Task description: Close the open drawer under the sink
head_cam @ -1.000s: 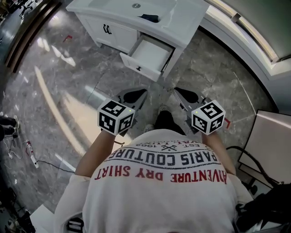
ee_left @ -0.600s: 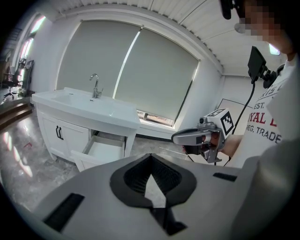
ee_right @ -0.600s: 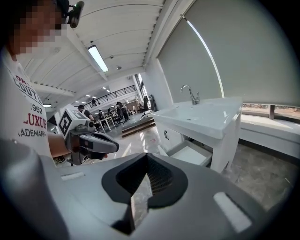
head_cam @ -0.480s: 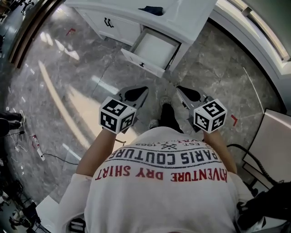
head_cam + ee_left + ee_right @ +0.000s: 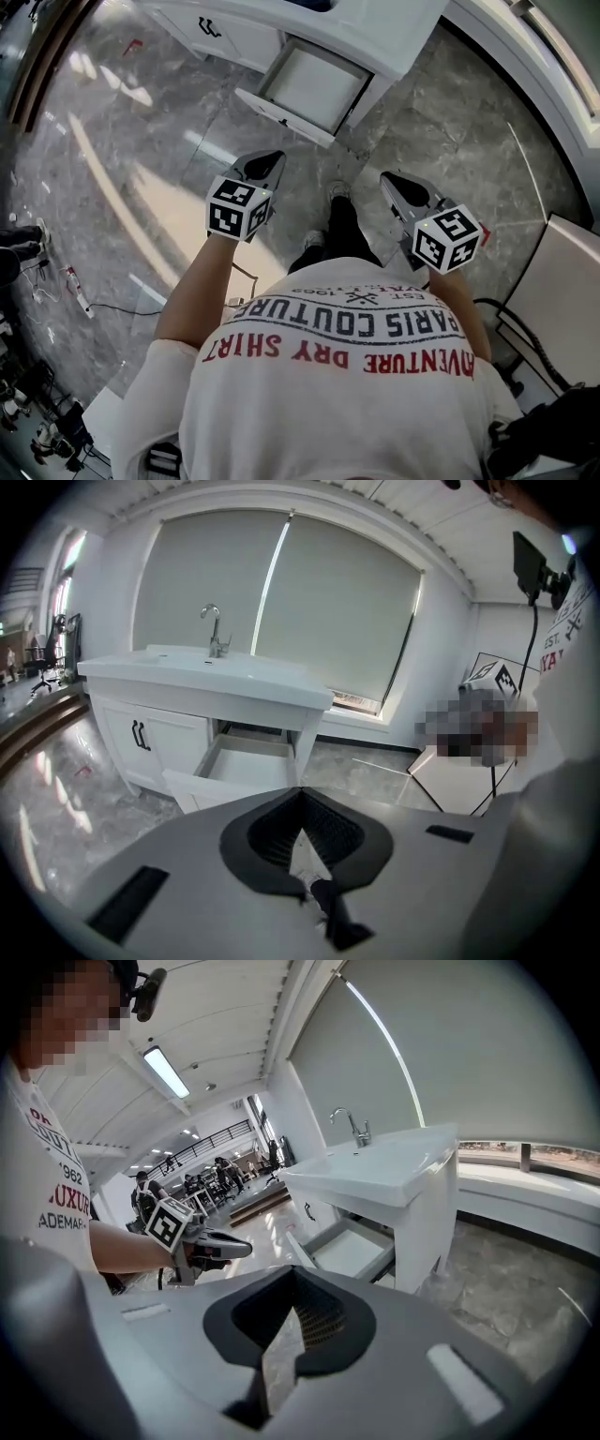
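Closing in: left gripper (image 5: 271,157) and right gripper (image 5: 387,178) had neared the drawer (image 5: 314,86) | jaws together, empty (both) | drawer stayed open, untouched

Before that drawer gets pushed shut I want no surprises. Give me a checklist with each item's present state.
1. The drawer stands open, nothing visible inside: ok.
2. The left gripper is shut and empty: ok.
3. The right gripper is shut and empty: ok.
4. One gripper touches the drawer front: not ok, both hang short of it.
5. The drawer slides freely: cannot tell, its sides are hidden.
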A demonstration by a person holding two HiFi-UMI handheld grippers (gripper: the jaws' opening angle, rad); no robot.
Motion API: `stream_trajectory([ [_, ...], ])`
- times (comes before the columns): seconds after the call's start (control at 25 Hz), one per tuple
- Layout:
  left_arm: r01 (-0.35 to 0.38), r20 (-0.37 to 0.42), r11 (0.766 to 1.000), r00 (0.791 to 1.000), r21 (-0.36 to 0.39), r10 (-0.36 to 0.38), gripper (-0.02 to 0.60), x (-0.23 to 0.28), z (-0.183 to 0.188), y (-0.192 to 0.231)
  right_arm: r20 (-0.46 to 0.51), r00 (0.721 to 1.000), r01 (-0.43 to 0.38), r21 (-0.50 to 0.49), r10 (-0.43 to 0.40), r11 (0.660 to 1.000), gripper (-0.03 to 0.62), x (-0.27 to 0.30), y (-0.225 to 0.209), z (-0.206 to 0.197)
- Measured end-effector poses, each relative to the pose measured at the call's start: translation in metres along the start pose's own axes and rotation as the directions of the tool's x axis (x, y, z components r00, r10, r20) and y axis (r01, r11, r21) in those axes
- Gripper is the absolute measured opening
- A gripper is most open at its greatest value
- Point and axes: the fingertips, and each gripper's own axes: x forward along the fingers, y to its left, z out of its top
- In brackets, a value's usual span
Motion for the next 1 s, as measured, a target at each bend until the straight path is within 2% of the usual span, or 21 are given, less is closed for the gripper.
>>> stream_trajectory([
  [0.4, -0.085, -0.128, 0.996, 0.988, 0.01, 0.086, 0.0, 0.1, -0.032, 0.063, -0.055, 0.997, 0.048, 0.06, -0.045, 0.997, 0.002, 0.014, -0.069, -0.002],
  [0.64, -0.115, -0.2, 0.993, 0.974, -0.031, 0.107, 0.0, 0.138, -0.058, 0.088, -0.101, 0.994, 0.045, 0.082, -0.036, 0.996, 0.001, 0.022, -0.09, -0.011],
  [1.0, -0.122, -0.219, 0.991, 0.97, -0.049, 0.108, 0.0, 0.165, -0.062, 0.1, -0.129, 0.992, 0.018, 0.091, -0.007, 0.996, 0.0, 0.035, -0.101, -0.013],
])
